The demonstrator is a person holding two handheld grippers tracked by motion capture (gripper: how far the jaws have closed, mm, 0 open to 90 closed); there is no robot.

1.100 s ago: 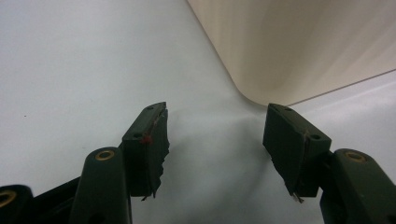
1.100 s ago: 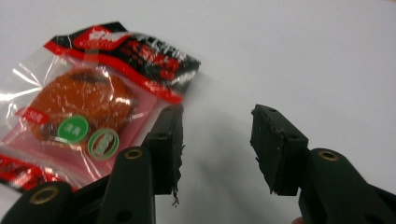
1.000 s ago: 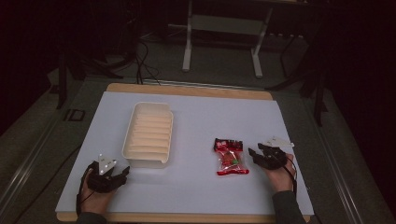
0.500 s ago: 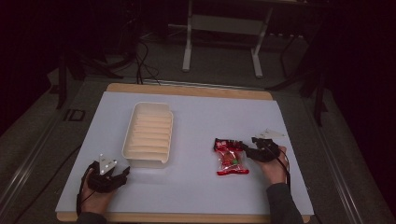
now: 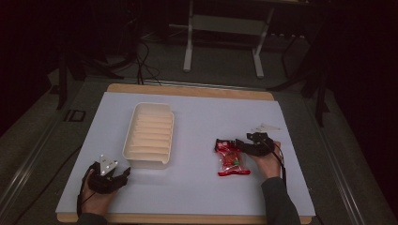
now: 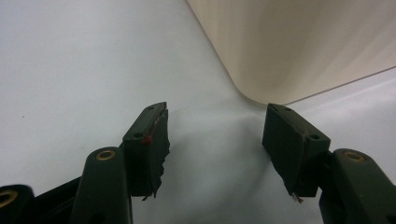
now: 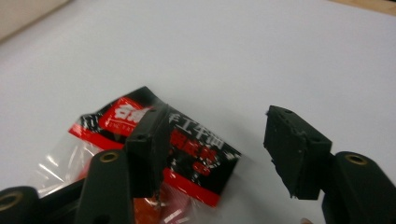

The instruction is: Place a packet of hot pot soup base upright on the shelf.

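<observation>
The right gripper (image 5: 233,143) has slid left onto the snack packet (image 5: 230,161) (jaws spread, ungrasped); closing comes next.

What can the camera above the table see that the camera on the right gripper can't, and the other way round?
High view alone: the cream tray, the left gripper, both hands and the floor beyond the table.

Right gripper view alone: the print on the red snack packet, and one of the open fingers reaching over its top edge.

Both: the packet, the right gripper and the pale tabletop.
</observation>
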